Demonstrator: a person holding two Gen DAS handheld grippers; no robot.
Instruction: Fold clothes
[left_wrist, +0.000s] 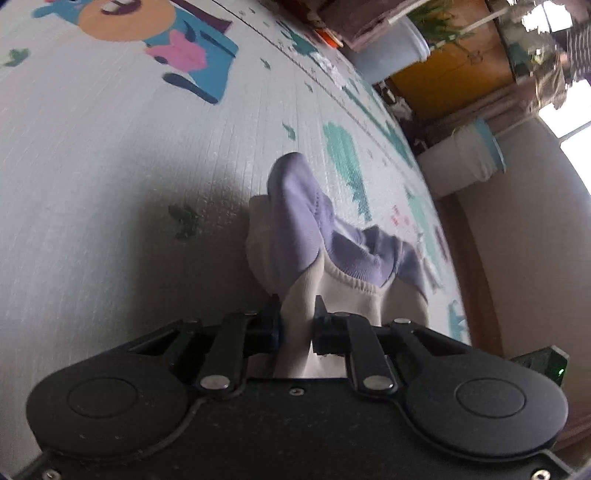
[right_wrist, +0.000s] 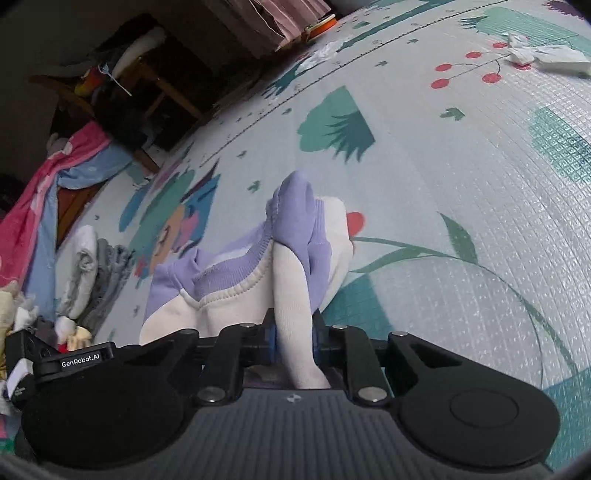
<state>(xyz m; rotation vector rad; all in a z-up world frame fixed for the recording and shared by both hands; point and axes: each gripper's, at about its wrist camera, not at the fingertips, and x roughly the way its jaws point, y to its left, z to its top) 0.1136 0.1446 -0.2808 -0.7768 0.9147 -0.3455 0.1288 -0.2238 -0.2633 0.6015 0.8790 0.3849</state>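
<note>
A small cream and lilac garment (left_wrist: 310, 236) with a ribbed lilac neckband hangs bunched above the play mat. My left gripper (left_wrist: 297, 325) is shut on a fold of its cream cloth, which runs back between the jaws. In the right wrist view the same garment (right_wrist: 295, 236) stretches to the left, and my right gripper (right_wrist: 295, 332) is shut on another cream fold of it. The other gripper's black body (right_wrist: 55, 362) shows at the lower left of that view. The fingertips of both grippers are hidden by cloth.
A patterned play mat (left_wrist: 110, 166) covers the floor. A pile of grey and white clothes (right_wrist: 88, 269) and a pink and blue cloth (right_wrist: 44, 184) lie left. White scraps (right_wrist: 535, 55) lie far right. Buckets (left_wrist: 465, 155) and a wooden cabinet (left_wrist: 454, 66) stand along the wall.
</note>
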